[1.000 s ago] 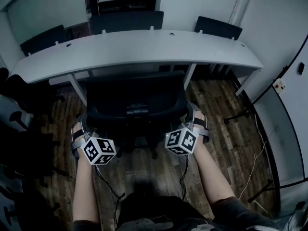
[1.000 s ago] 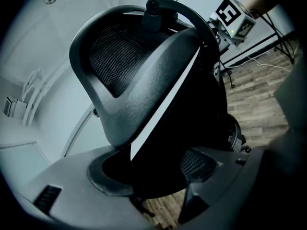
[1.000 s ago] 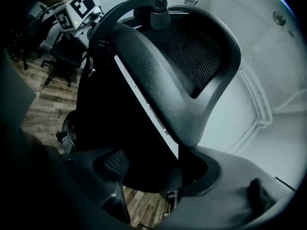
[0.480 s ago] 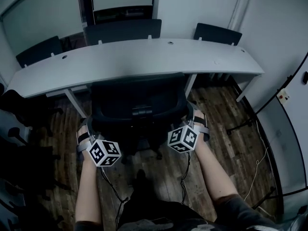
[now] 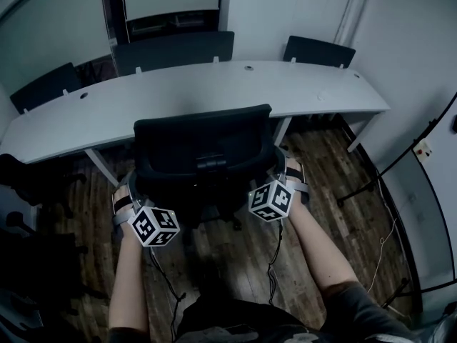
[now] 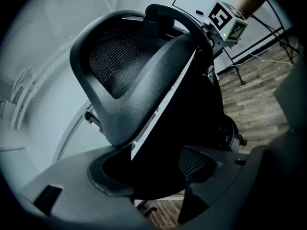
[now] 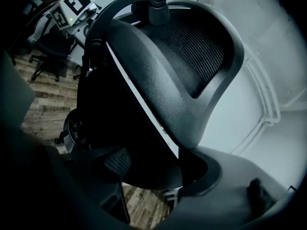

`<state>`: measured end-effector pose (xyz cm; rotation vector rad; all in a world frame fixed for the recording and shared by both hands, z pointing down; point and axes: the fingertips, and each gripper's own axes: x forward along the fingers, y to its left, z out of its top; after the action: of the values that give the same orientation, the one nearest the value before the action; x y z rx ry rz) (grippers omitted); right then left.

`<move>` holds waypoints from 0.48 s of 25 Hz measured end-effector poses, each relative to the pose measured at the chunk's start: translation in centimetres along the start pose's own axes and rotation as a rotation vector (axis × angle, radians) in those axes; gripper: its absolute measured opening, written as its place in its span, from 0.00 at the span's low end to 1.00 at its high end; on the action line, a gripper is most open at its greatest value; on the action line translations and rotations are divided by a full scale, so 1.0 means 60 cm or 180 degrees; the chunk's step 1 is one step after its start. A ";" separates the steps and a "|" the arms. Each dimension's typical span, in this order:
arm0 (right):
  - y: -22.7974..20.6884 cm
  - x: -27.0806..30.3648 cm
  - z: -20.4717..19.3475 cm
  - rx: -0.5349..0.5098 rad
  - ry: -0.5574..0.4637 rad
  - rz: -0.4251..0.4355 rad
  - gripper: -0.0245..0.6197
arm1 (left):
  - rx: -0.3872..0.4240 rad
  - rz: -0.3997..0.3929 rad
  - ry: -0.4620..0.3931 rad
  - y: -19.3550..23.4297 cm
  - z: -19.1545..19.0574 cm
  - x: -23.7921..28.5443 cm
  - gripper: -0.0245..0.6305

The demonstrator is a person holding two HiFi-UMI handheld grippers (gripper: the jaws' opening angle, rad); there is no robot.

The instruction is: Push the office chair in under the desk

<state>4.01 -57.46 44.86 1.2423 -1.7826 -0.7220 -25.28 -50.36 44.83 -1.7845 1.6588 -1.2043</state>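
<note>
- Left gripper (image 5: 131, 190), lower left of frame: jaws clamped on the office chair (image 5: 203, 145) backrest edge.
- Right gripper (image 5: 283, 168): clamped on the opposite edge.
- Desk (image 5: 178, 91): directly above the backrest.

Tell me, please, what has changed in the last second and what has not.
The office chair moved forward, toward the desk: its backrest top now overlaps the desk's front edge in the head view. The left hand-held gripper and right hand-held gripper went with it and still hold the backrest's sides. The desk stayed in place.
</note>
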 end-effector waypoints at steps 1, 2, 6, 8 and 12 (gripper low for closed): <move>-0.004 0.014 0.001 0.0000 0.0031 0.0012 0.52 | 0.0000 -0.0005 -0.0003 0.004 0.002 0.013 0.49; -0.007 0.028 0.003 -0.0001 0.0064 0.0025 0.52 | -0.0005 -0.0014 0.0001 0.008 0.003 0.026 0.49; -0.018 0.076 0.014 -0.0001 0.0106 0.0058 0.52 | -0.0007 -0.0043 0.0014 0.026 0.005 0.072 0.49; -0.022 0.095 0.022 -0.0003 0.0099 0.0056 0.52 | -0.0009 -0.0039 0.0004 0.036 0.004 0.093 0.49; -0.022 0.135 0.041 0.0001 0.0089 0.0028 0.52 | -0.0015 -0.0035 -0.0019 0.056 -0.006 0.134 0.49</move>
<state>1.12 -65.52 45.06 1.2381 -1.7644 -0.6961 -28.23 -58.54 44.83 -1.8006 1.6519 -1.1996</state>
